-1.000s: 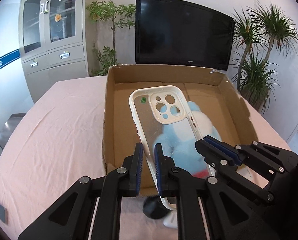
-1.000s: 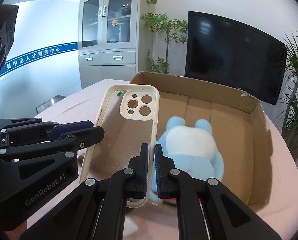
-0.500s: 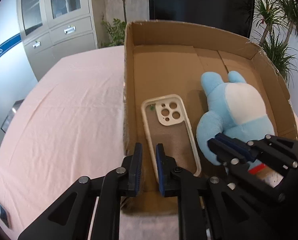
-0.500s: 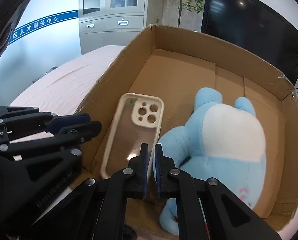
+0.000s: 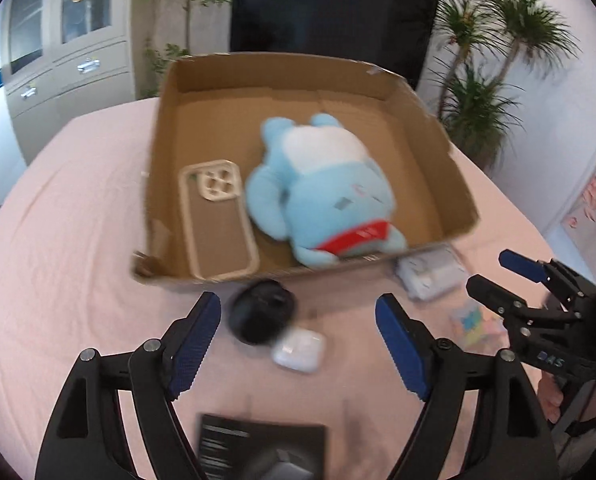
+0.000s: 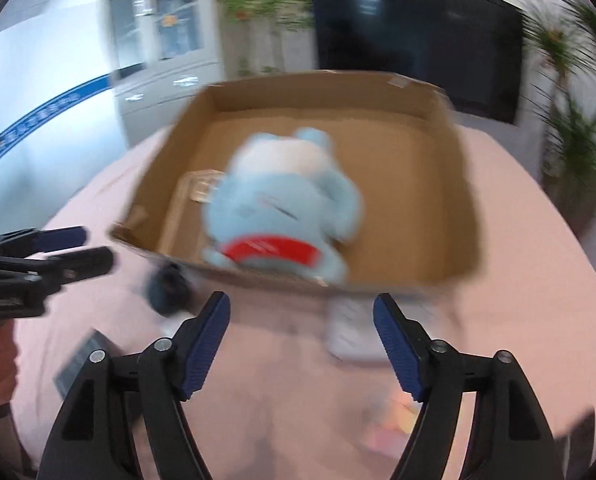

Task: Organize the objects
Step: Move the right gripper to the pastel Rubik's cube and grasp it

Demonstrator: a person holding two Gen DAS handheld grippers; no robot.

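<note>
— Pink cloth covered the round table [image 5: 70,240], with a grey cabinet [image 5: 58,52], a dark wall screen [image 5: 329,20] and potted palms [image 5: 497,80] behind it. What sat on it?

— A shallow brown cardboard box [image 5: 170,128] stood in the middle. Inside, a cream-rimmed clear phone case [image 5: 218,220] lay flat along the box's left wall, just beside a blue-and-white plush toy with a red band [image 5: 325,196], which lay on its back.

— And the grippers?

— The left hand-held gripper [image 5: 298,344] hung over the table in front of the box, its blue-padded fingers [image 5: 194,344] spread wide with nothing between them. The right hand-held gripper [image 6: 301,340] was likewise spread wide and empty, near the box's front wall [image 6: 258,276]. Each showed in the other's view, at the frame's edge.

— Anything left outside the box?

— A round black object [image 5: 264,316] rested near the front wall, touching a small white earbud case [image 5: 298,348]. A pale rectangular packet [image 5: 429,276] lay to the right by the box's corner, a blurred pastel item [image 5: 473,324] near it, and a black booklet [image 5: 258,448] lay nearest the left camera. The right wrist view was heavily blurred, and the phone case was only partly visible there behind the plush.
</note>
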